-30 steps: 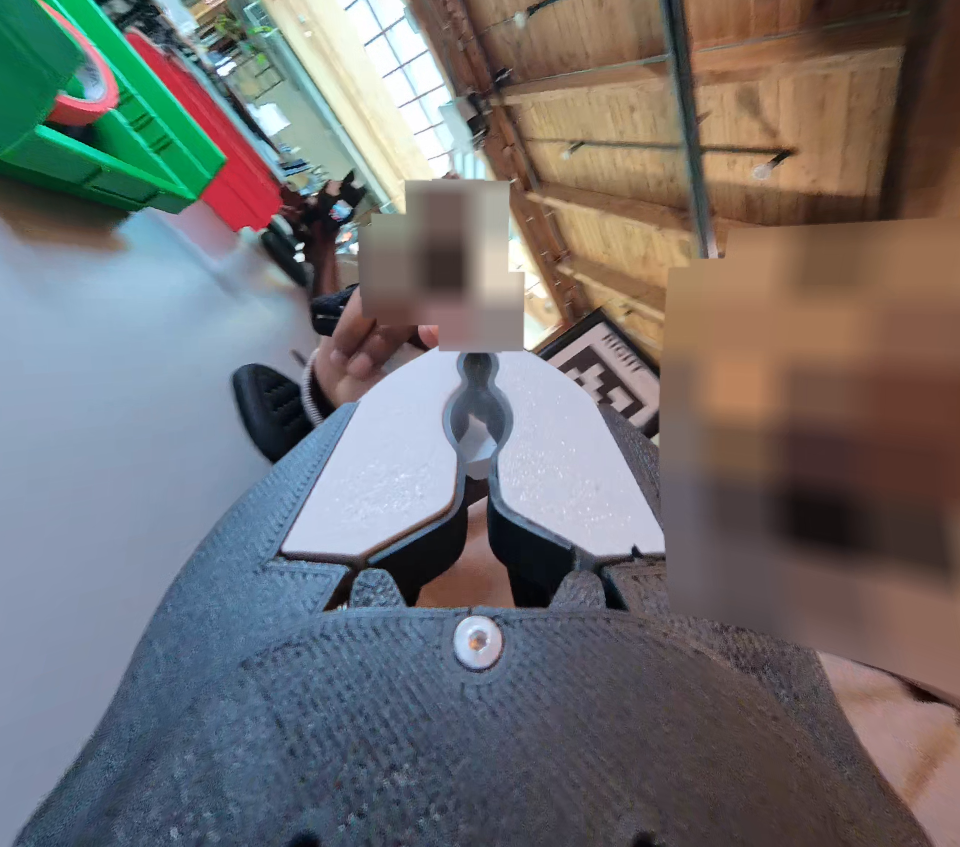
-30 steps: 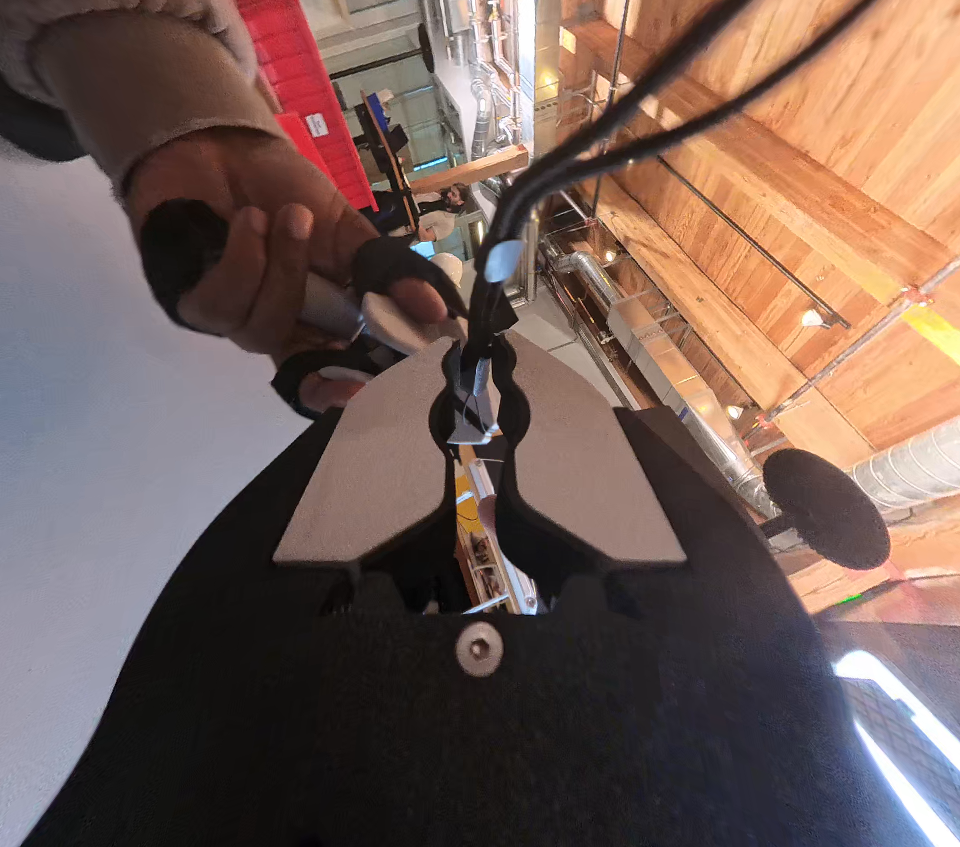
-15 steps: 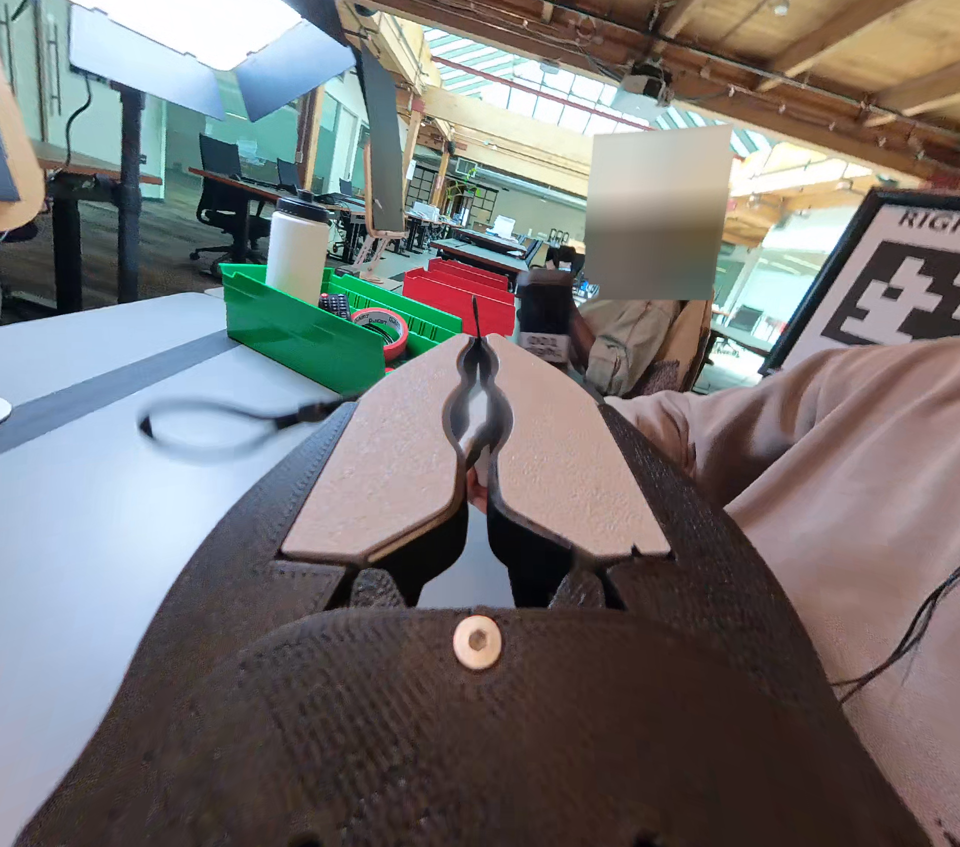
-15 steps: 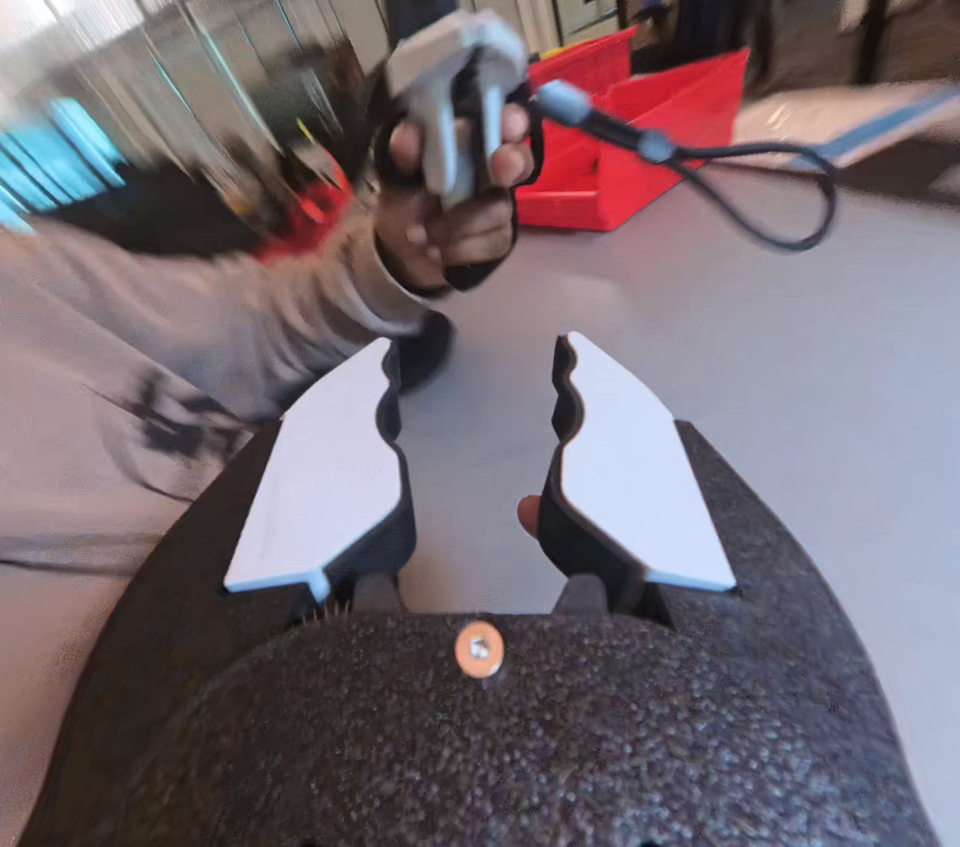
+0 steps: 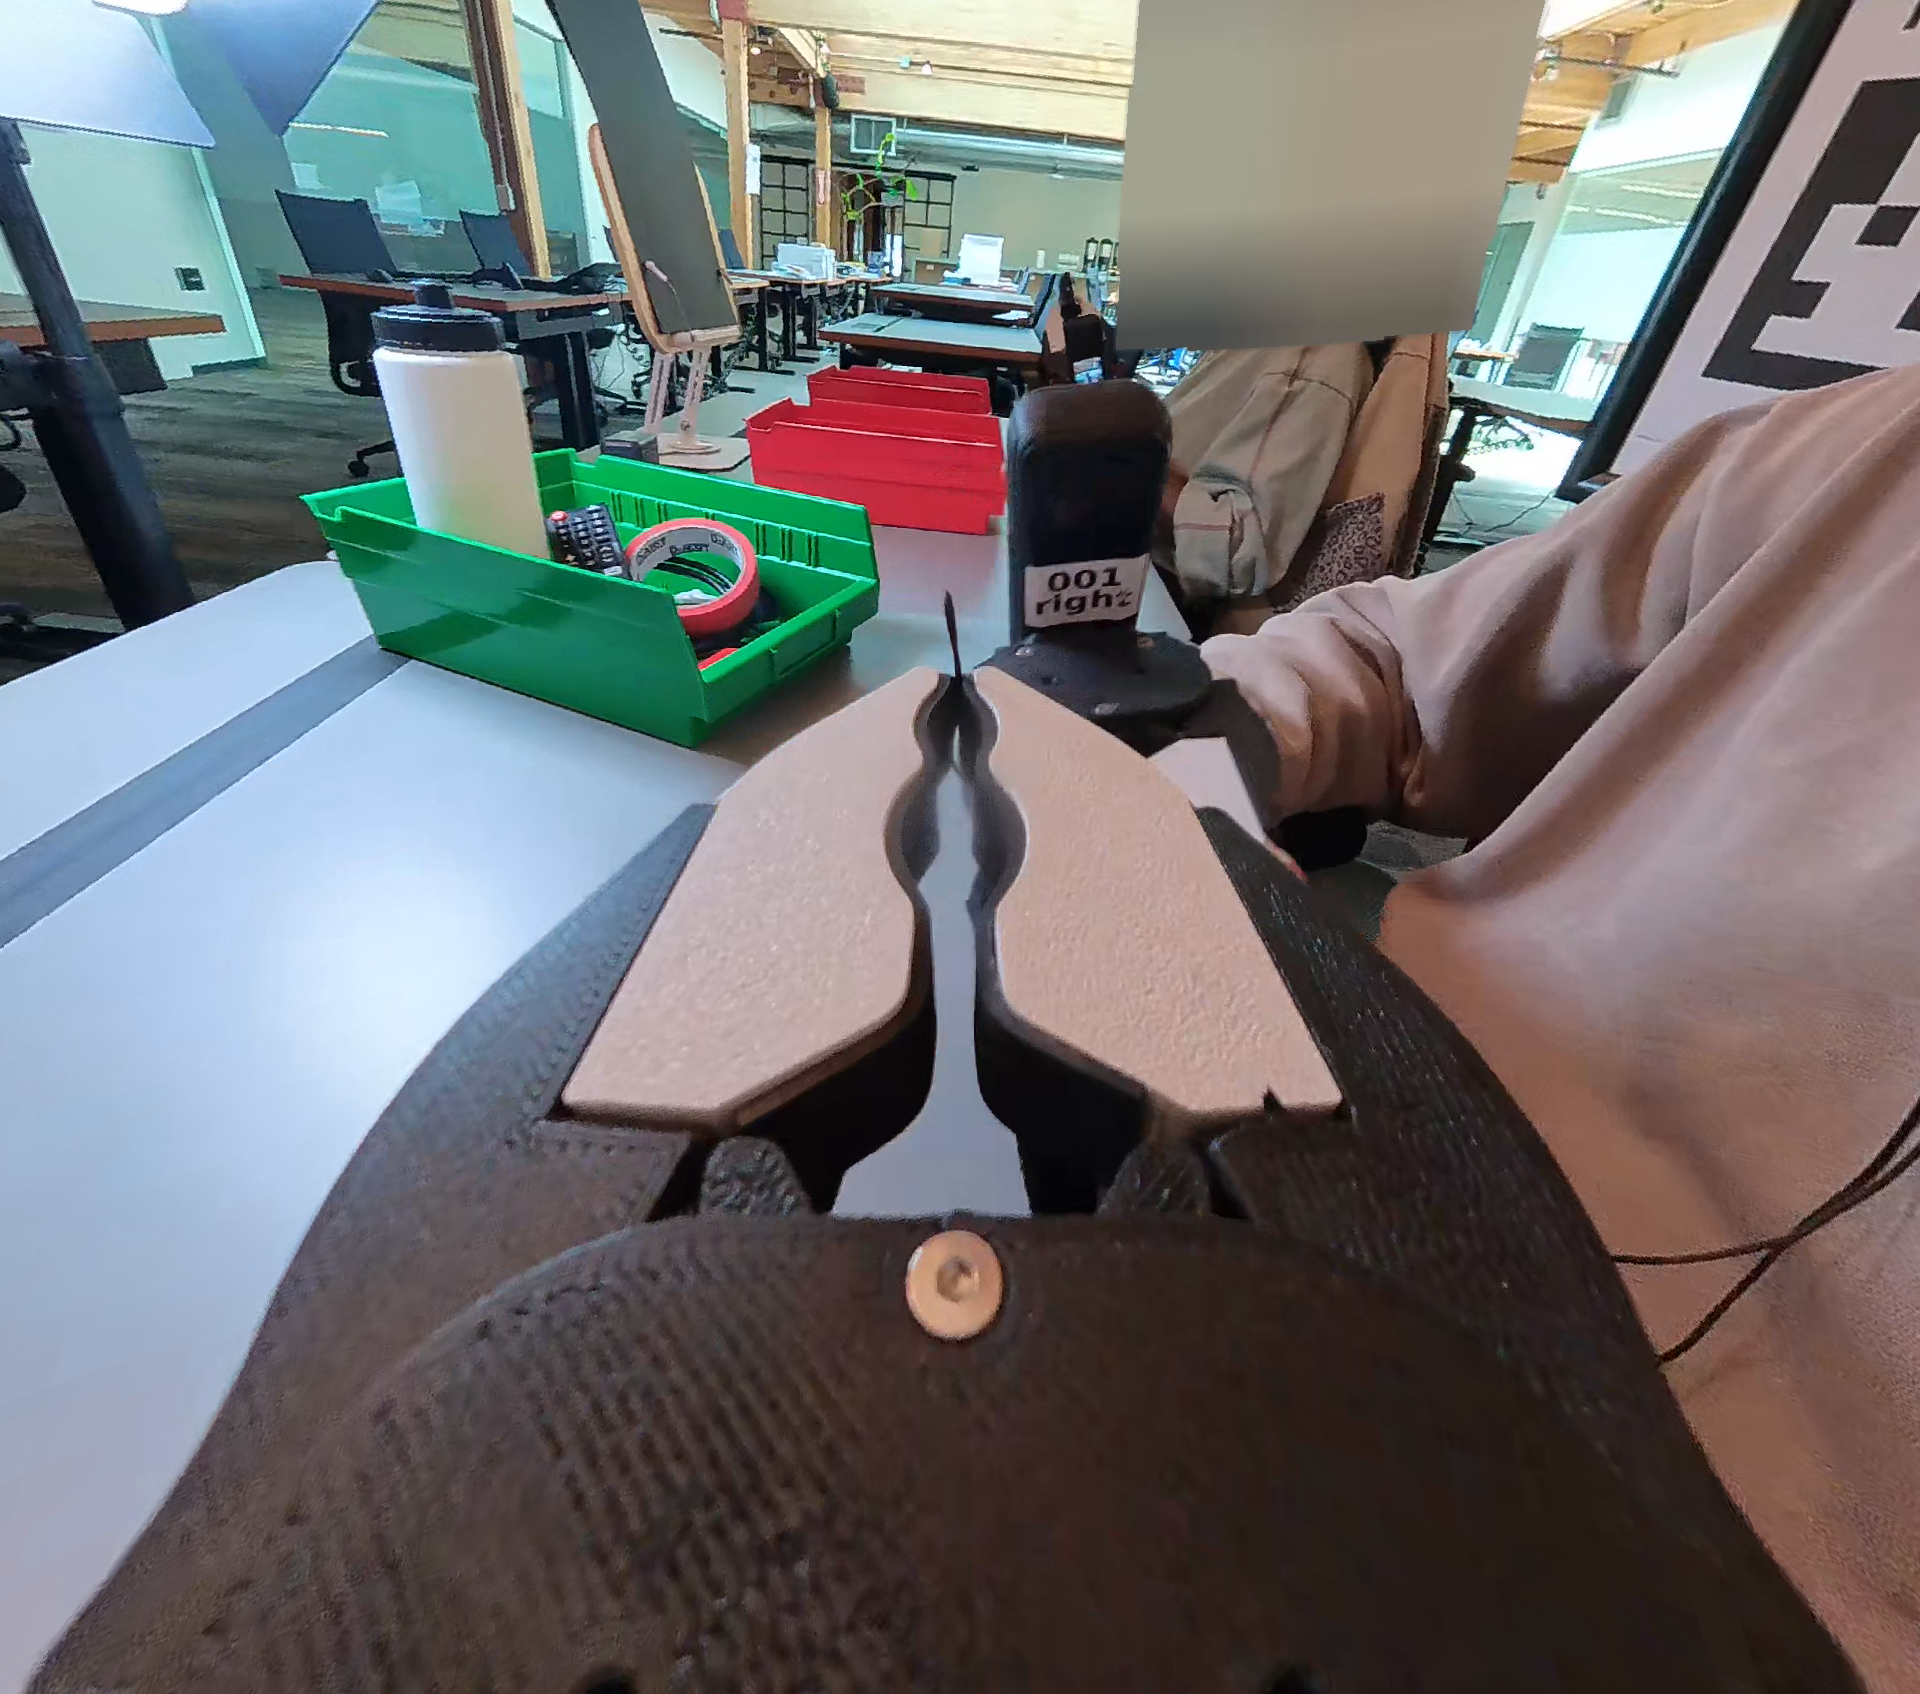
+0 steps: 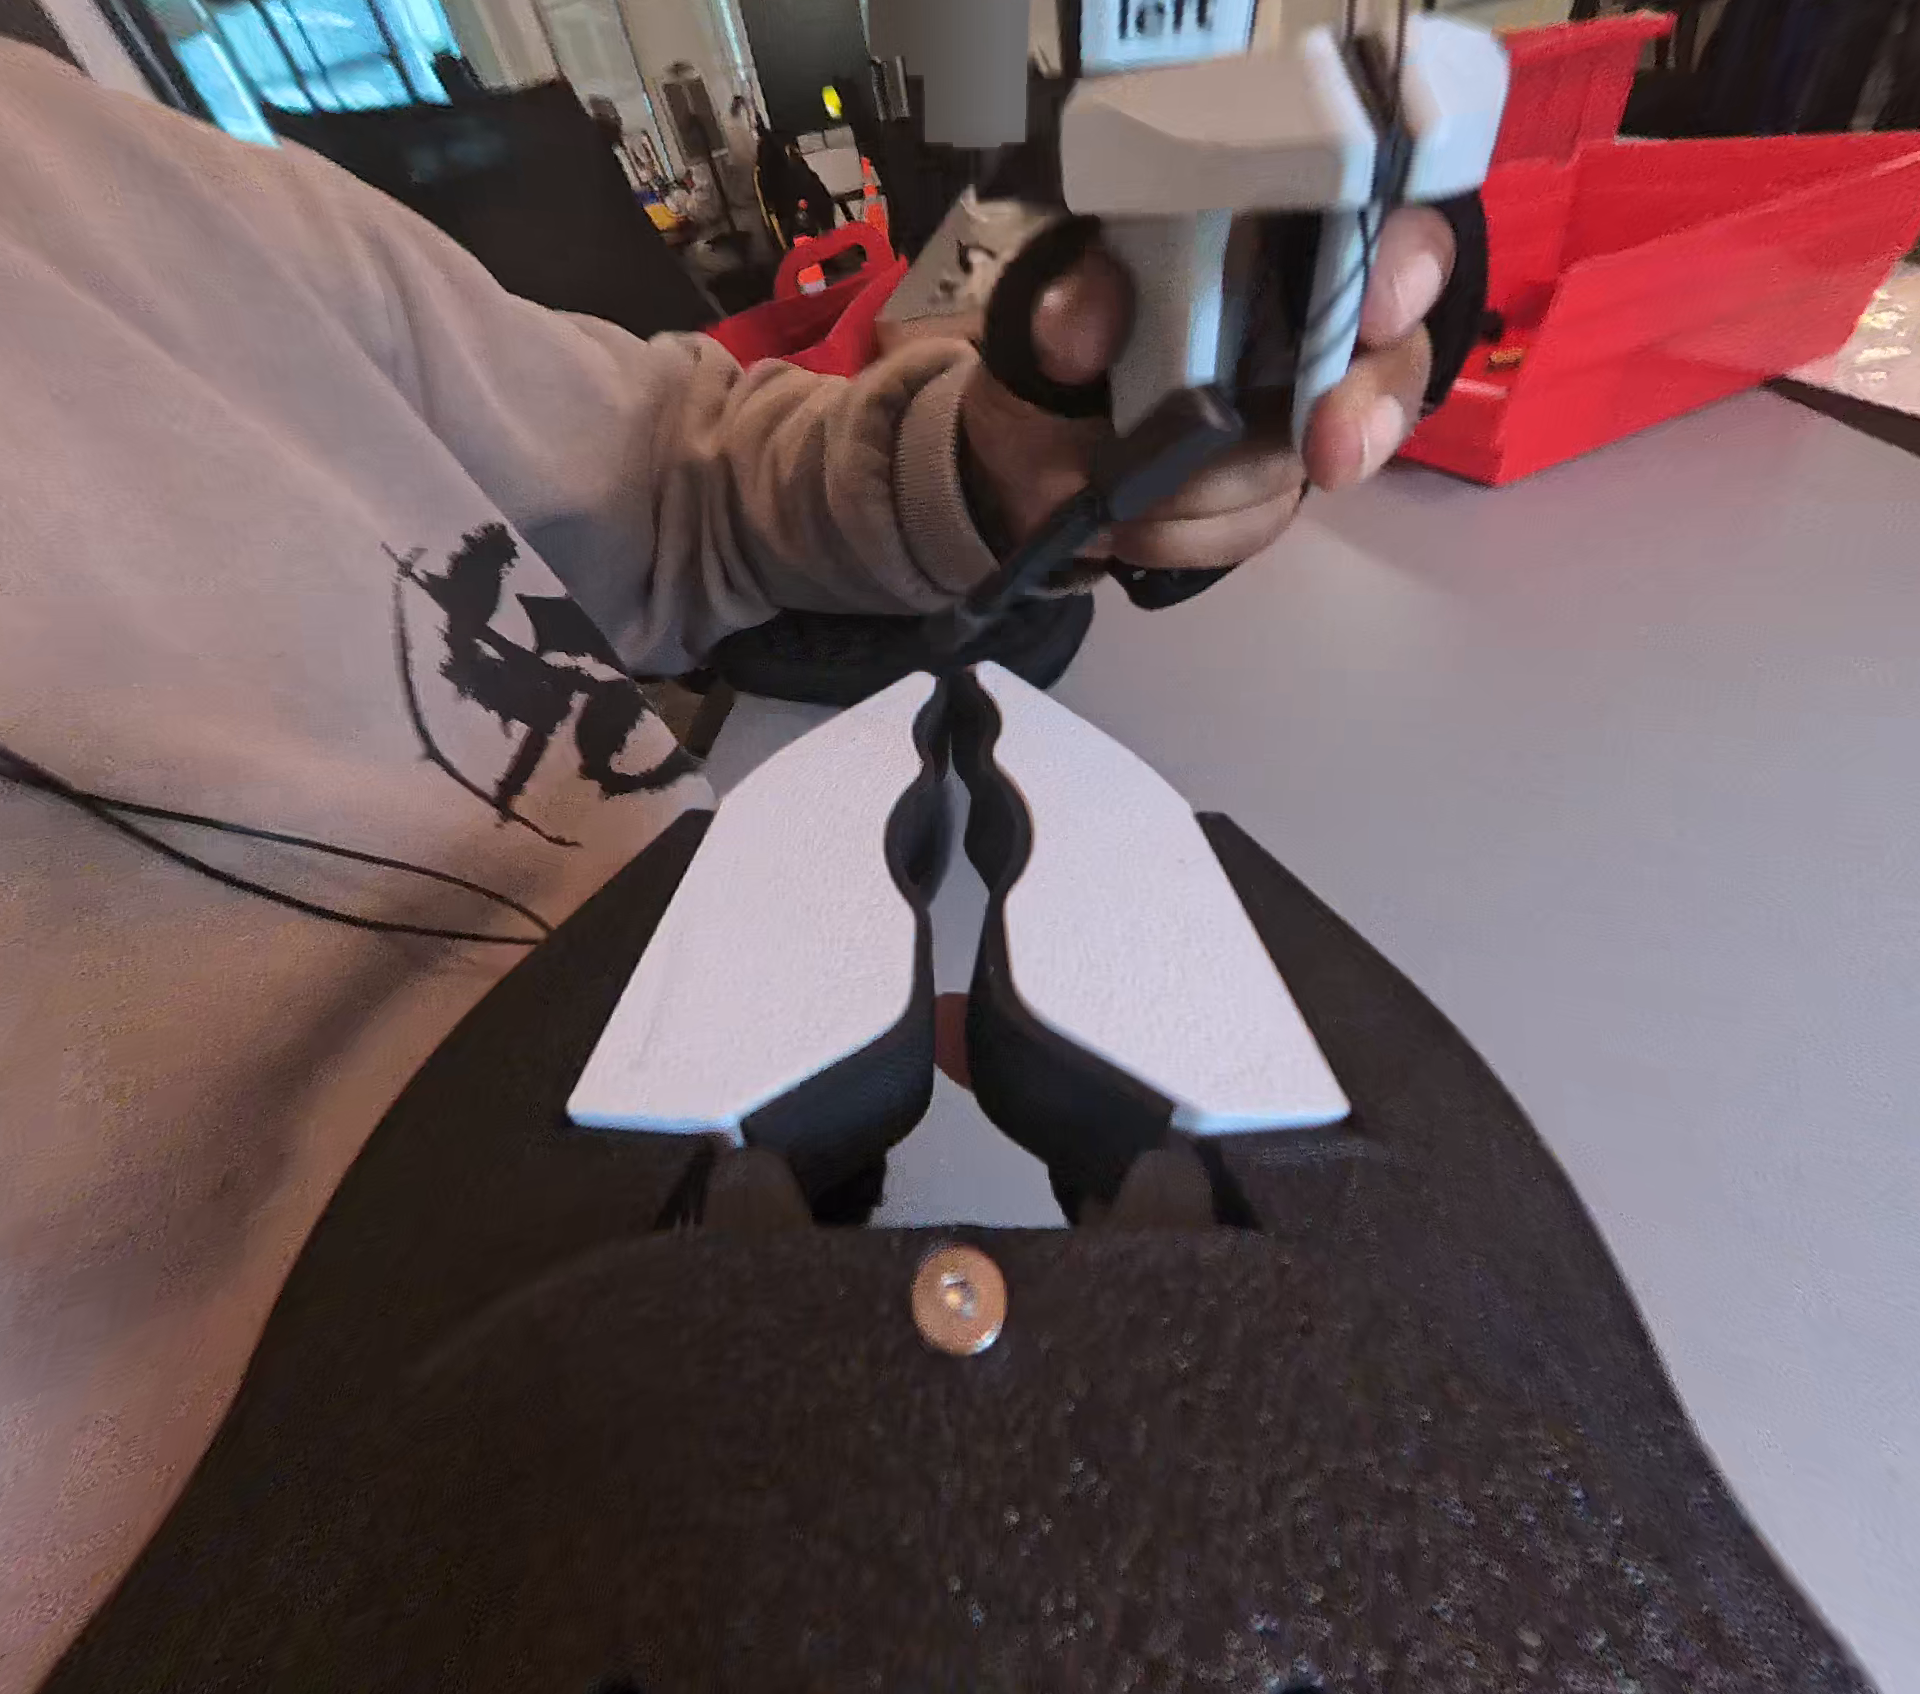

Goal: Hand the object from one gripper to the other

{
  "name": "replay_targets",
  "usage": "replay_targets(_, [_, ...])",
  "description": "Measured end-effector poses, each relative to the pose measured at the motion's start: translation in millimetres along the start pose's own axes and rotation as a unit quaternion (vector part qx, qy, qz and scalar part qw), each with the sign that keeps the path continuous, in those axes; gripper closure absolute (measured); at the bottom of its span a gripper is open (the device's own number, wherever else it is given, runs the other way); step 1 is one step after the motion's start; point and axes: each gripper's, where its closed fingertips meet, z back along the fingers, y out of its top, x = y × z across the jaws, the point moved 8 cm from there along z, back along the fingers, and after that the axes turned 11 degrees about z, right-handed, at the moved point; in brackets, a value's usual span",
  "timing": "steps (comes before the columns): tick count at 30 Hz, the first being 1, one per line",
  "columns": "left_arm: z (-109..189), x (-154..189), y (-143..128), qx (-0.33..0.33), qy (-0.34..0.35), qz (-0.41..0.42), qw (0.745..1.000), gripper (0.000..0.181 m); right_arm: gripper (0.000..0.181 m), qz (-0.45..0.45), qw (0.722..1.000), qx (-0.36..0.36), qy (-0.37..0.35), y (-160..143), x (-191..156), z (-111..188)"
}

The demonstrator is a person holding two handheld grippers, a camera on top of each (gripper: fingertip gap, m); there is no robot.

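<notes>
Right wrist view: the black cable (image 6: 1049, 558) runs between both tools. The right hand-held gripper (image 6: 958, 688) pinches its lower end; the left hand-held gripper (image 5: 961, 688), above the desk (image 5: 239, 917), clamps the upper part.

A: Left gripper (image 5: 961, 688): textured black printed shell, two pale flat finger plates with wavy black inner edges, one silver screw (image 5: 954, 1283) centred behind them.

B: Right gripper (image 6: 958, 686) is the same build: grainy black body, white plates, silver screw (image 6: 957, 1303). A white label sits on the black handle in both.

A: Operator wears a beige long-sleeved sweatshirt (image 6: 312, 418) with a black brush-stroke print (image 6: 520, 678), ribbed cuff, and thin black cords across it.
</notes>
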Motion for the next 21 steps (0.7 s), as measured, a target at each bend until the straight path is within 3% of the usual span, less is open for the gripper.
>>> replay_targets(4, [9.0, -9.9, 3.2, 0.016, 0.017, 0.025, 0.999, 0.181, 0.181, -0.049, 0.996, 0.074, 0.008, 8.2, 11.1, 18.4])
replay_targets(7, [9.0, -12.6, 2.1, 0.016, 0.019, 0.033, 0.999, 0.181, 0.181, -0.07, 0.995, 0.069, -0.03, 2.5, 20.8, 22.2])
replay_targets(9, [6.7, -11.7, -0.1, 0.008, 0.022, 0.025, 0.999, 0.181, 0.135, -0.068, 0.993, 0.044, -0.087, -1.7, 28.6, 21.1])
replay_targets(11, [3.6, -9.2, -2.1, 0.0, 0.02, 0.02, 1.0, 0.181, 0.1, -0.028, 0.986, -0.003, -0.163, -6.5, 36.3, 19.9])
replay_targets(13, [-0.2, -6.2, -4.4, -0.006, 0.013, 0.02, 1.0, 0.181, 0.092, 0.047, 0.972, -0.045, -0.225, -9.7, 38.9, 17.6])
replay_targets(14, [-2.6, -4.5, -5.9, -0.01, 0.006, 0.023, 1.0, 0.181, 0.094, 0.073, 0.967, -0.065, -0.236, -11.3, 38.0, 14.4])
replay_targets(15, [-5.3, -2.8, -7.9, -0.014, 0.0, 0.026, 1.0, 0.181, 0.113, 0.085, 0.966, -0.08, -0.229, -13.5, 35.2, 10.3])
replay_targets(16, [-8.0, -1.2, -10.0, -0.018, -0.006, 0.03, 0.999, 0.181, 0.158, 0.085, 0.969, -0.095, -0.211, -16.1, 31.4, 6.5])
replay_targets(17, [-10.4, 0.4, -11.7, -0.023, -0.012, 0.032, 0.999, 0.181, 0.171, 0.086, 0.974, -0.1, -0.187, -17.2, 27.0, 2.3])
replay_targets(21, [-8.0, 0.8, -9.1, -0.021, -0.005, 0.024, 0.999, 0.181, 0.172, 0.111, 0.975, -0.103, -0.162, -9.4, 19.3, 0.0])
